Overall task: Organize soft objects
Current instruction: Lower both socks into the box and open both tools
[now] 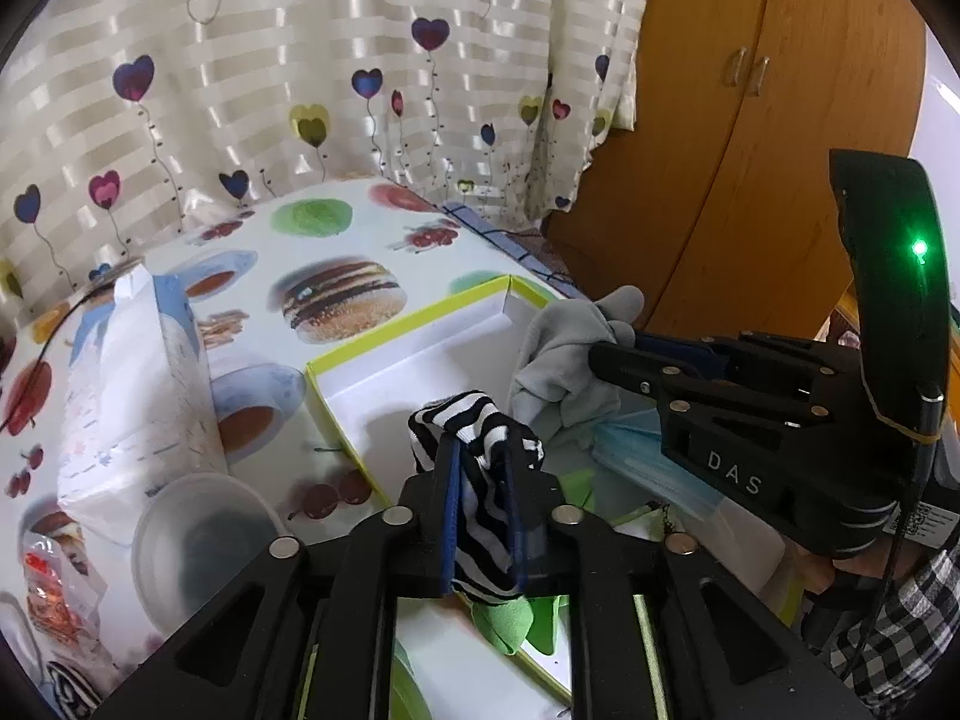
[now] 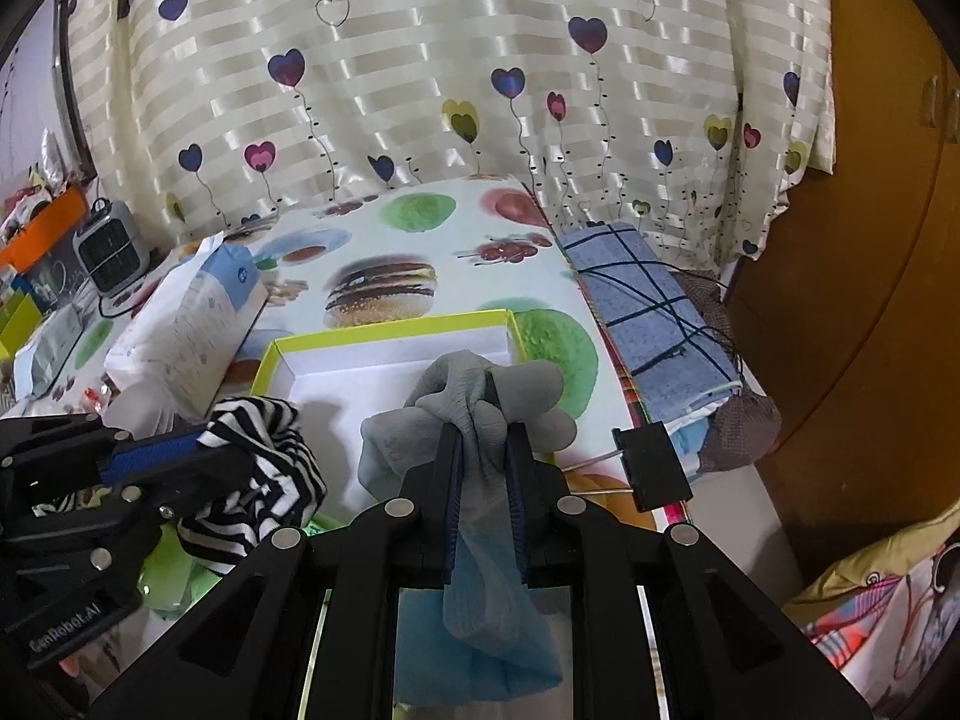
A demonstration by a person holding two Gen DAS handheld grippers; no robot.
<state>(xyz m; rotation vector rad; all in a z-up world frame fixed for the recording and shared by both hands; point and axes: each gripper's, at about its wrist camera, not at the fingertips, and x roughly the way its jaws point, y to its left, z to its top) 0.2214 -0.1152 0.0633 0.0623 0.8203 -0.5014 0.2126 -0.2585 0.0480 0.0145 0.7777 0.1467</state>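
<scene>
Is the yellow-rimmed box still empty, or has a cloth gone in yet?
Empty as far as visible: the box shows bare white floor; the striped cloth and grey cloth remain clamped in the grippers.

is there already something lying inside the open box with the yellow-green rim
No. The yellow-green rimmed box shows only bare white floor; the grey cloth is clamped in the right gripper.

tool [image 1: 483,462]: black, blue pads | sleeve [image 1: 900,630]: checked, perhaps black-white
</scene>
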